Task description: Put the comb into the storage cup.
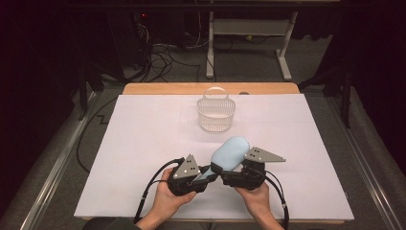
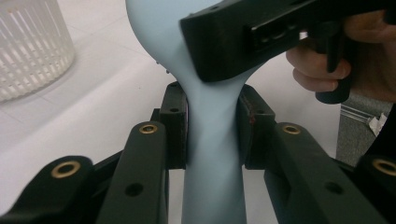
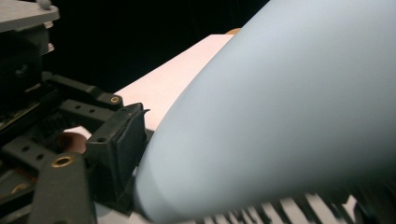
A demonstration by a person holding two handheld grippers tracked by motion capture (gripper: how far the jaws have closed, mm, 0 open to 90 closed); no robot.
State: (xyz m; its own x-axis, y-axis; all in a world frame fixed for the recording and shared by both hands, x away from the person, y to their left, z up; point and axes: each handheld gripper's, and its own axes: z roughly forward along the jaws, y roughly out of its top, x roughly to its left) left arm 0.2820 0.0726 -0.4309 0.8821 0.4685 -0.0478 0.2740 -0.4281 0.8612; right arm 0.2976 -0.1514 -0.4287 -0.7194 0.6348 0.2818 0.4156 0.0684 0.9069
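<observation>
A light blue hairbrush (image 1: 230, 151) hangs just above the white table sheet, head pointing far-right. My left gripper (image 1: 203, 175) is shut on its handle; in the left gripper view both pads press the slim handle (image 2: 212, 140). My right gripper (image 1: 221, 168) meets the brush where handle and head join. One of its black fingers (image 2: 233, 42) lies across that neck, and the other is hidden behind the brush. In the right gripper view the brush's smooth back (image 3: 280, 116) is very close, bristles along the bottom, with the left gripper's pad (image 3: 116, 140) beside it.
A white slotted plastic basket (image 1: 215, 115) with a hoop handle stands at the table's far middle, also seen upper left (image 2: 28, 51). White sheet (image 1: 143, 143) covers the table. Beyond the far edge are desk legs and cables on the floor.
</observation>
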